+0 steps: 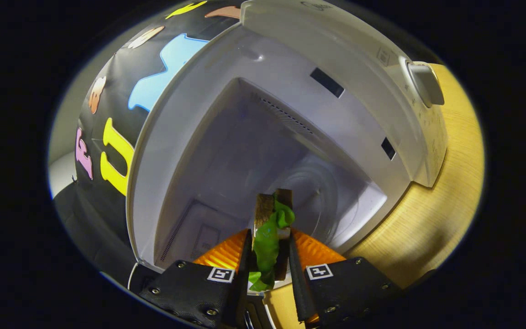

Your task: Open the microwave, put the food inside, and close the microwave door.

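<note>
A toy sandwich [272, 228], brown bread slices with a green lettuce leaf spilling out between them, stood on edge between the fingers of the hand-held gripper [270, 256], which were drawn narrow and pressing on it from both sides. The microwave [290, 82] stood open on the wooden table [445, 201], its pale cavity [226, 155] facing the gripper and seen at a strong tilt, with the round glass turntable [322, 192] visible on the cavity floor just beyond the sandwich. The control panel with its large dial [425, 84] ran along the far side of the opening, and two dark latch slots [327, 82] showed in the frame beside it. The sandwich appeared to be at the mouth of the cavity, so the loading step seemed to be under way, with the release and the closing of the door yet to come. The risks from here looked plain: the loose lettuce could catch on a finger at release and drag the sandwich back out; the slices, held on edge, could topple or split apart once let go; and a drop too near the front lip could leave the food where the closing door would strike it
</note>
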`<control>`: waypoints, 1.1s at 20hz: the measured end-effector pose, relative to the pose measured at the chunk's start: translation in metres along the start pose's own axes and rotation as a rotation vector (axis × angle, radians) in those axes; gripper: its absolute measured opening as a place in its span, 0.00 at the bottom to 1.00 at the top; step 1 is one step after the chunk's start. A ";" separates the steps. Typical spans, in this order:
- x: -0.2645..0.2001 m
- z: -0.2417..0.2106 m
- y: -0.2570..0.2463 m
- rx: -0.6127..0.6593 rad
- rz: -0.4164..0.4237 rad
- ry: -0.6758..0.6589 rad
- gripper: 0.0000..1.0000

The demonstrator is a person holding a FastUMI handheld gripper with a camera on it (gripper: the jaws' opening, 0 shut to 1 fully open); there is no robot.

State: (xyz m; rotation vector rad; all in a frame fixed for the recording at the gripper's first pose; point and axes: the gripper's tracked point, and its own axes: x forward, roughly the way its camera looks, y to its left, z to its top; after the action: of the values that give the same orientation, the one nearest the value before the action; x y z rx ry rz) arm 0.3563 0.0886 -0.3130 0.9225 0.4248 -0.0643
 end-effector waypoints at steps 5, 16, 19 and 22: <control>-0.015 -0.005 -0.010 -0.101 -0.059 0.043 0.97; -0.066 -0.017 -0.027 -0.236 -0.125 0.137 0.97; -0.096 -0.012 -0.024 -0.304 -0.111 0.123 0.97; -0.136 -0.003 -0.018 -0.372 -0.088 0.102 0.97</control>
State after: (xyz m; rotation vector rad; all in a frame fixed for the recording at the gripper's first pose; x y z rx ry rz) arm 0.2266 0.0633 -0.2764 0.5423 0.5511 -0.0171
